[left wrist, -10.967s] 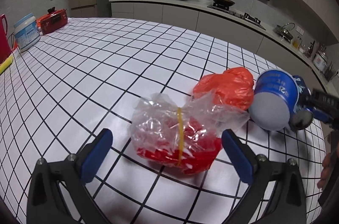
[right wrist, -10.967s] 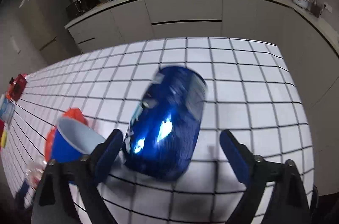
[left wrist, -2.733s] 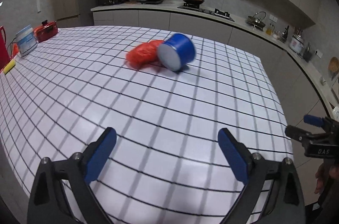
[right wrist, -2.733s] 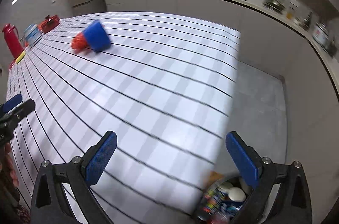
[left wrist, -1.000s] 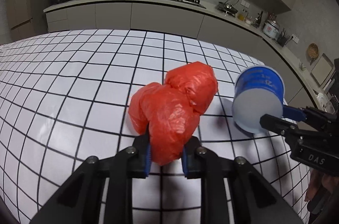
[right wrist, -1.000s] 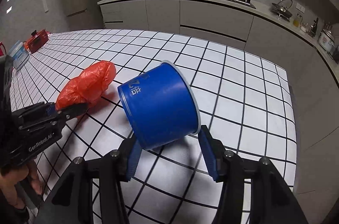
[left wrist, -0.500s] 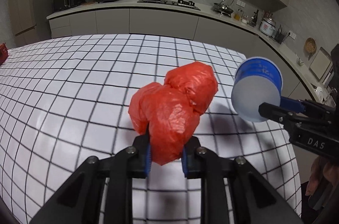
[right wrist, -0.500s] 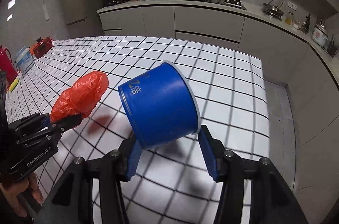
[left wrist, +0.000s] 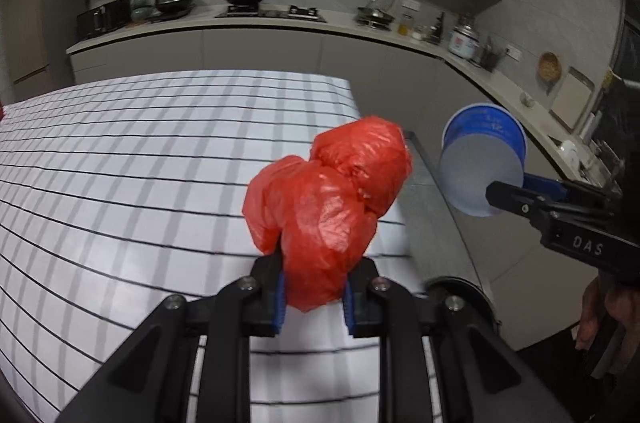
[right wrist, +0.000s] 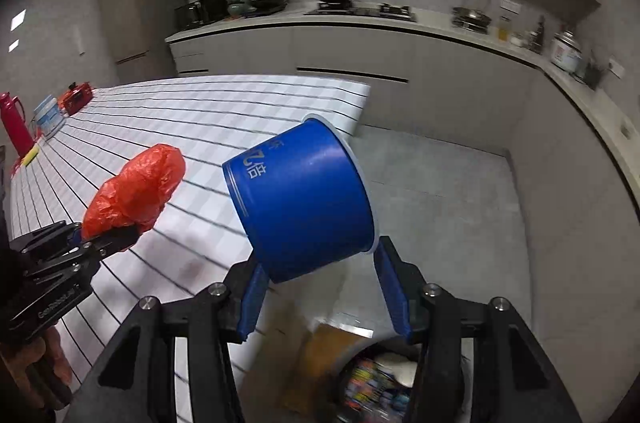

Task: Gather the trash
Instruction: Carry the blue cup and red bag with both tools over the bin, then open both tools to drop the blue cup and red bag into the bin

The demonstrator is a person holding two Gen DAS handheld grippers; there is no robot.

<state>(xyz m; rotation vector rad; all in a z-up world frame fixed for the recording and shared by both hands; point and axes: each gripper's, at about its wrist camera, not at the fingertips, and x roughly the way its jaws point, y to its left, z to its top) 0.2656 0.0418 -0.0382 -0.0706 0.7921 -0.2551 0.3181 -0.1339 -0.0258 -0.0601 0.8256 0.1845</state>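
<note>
Left tool [left wrist: 313, 293] — pads pressed onto a crumpled red plastic bag [left wrist: 326, 201], held in the air past the edge of the grid-patterned table [left wrist: 140, 151]. Right tool [right wrist: 320, 287] — pinching a blue paper cup [right wrist: 300, 199] on its side, white rim toward the tool, carried over the grey floor [right wrist: 440, 191]. Trash bin [right wrist: 384, 383] — below the right tool, coloured wrappers inside, blurred. Kitchen counter [right wrist: 400, 23] behind — pots, kettle.

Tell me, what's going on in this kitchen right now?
A person is clearing trash with two hand-held grippers. The left gripper pinches a crumpled red plastic bag, and the right gripper clamps a blue paper cup. Both are held in the air past the checked table's edge, near a trash bin on the floor.
</note>
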